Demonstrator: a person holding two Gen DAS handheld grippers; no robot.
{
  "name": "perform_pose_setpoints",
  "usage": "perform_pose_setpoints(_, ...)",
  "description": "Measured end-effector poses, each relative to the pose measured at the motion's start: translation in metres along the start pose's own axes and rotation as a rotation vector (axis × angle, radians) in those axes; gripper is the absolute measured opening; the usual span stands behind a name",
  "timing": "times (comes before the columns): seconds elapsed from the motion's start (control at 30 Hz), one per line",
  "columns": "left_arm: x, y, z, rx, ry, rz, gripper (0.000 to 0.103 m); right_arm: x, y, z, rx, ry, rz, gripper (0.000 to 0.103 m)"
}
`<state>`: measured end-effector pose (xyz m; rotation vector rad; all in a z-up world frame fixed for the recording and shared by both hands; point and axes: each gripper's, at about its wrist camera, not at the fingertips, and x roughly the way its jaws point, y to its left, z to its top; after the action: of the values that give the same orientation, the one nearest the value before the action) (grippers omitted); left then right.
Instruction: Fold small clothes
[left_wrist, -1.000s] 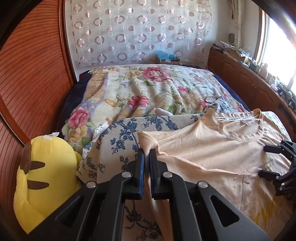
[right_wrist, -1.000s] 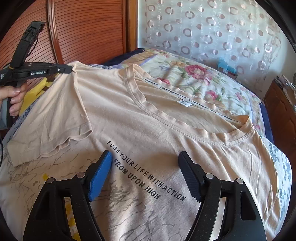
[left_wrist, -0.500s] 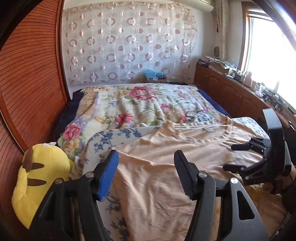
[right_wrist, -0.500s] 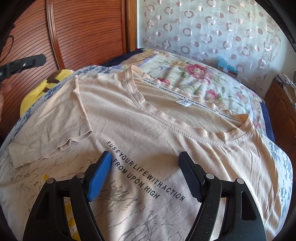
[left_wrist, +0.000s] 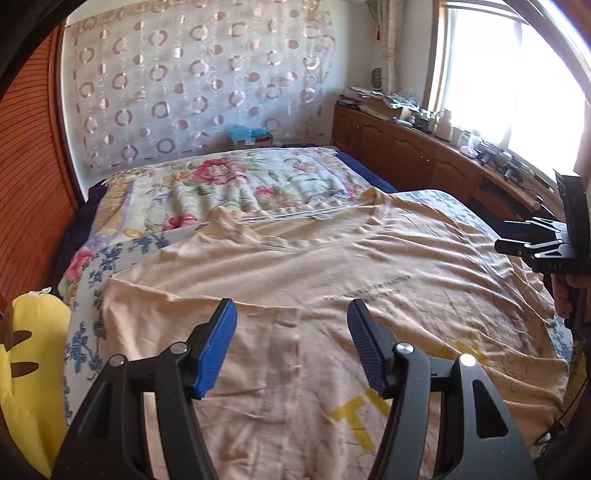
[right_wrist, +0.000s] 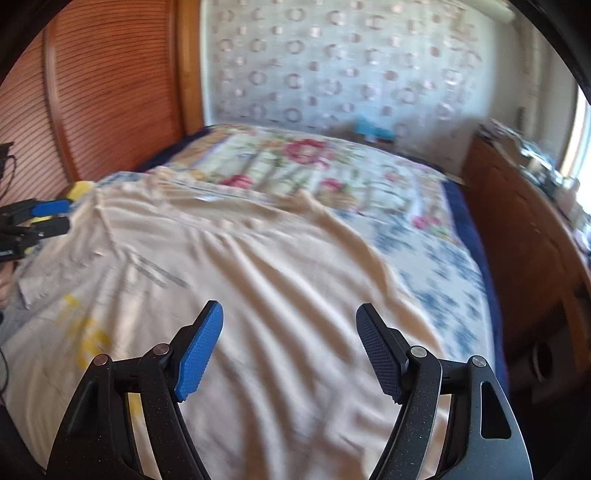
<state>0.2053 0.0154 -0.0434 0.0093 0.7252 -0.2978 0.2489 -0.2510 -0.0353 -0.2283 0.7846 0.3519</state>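
One peach T-shirt (left_wrist: 332, 266) lies spread face up across the middle of the bed (left_wrist: 221, 184), its near sleeve already folded in over the chest at the lower left of the left wrist view. Both grippers hang above it with nothing between their pads: the left gripper (left_wrist: 291, 343) has its jaws apart over that folded sleeve, and the right gripper (right_wrist: 288, 347) stands wide over the rippled cloth in a blurred frame. To do the next fold well, I judge each gripper should pinch a single edge at matching points, lift little, and lay the side over flat so the wrinkles do not get trapped. Counted: one shirt, two grippers, one yellow plush toy (left_wrist: 29, 369) at the left edge.
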Motion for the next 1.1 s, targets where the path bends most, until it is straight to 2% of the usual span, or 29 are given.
perform_pose_setpoints(0.2,-0.013,-0.023,-0.005,0.018,0.008,-0.013,0.061,-0.021,-0.053,-0.047,0.109,0.045,-0.126,0.076)
perform_pose_setpoints(0.37,-0.027,-0.038,-0.014,0.034,0.013,-0.007,0.061,-0.027,-0.072,-0.076,0.134,0.083,-0.178,0.075)
perform_pose_setpoints(0.7,-0.046,-0.063,-0.039,0.024,0.017,-0.019,0.061,-0.055,-0.092,-0.115,0.217,0.079,-0.165,0.073)
perform_pose_setpoints(0.9,-0.058,-0.072,-0.051,0.019,0.003,-0.021,0.061,-0.060,-0.091,-0.122,0.221,0.077,-0.151,0.062)
perform_pose_setpoints(1.1,-0.071,-0.076,-0.061,0.007,-0.012,-0.018,0.061,-0.061,-0.075,-0.121,0.124,0.081,-0.169,0.040)
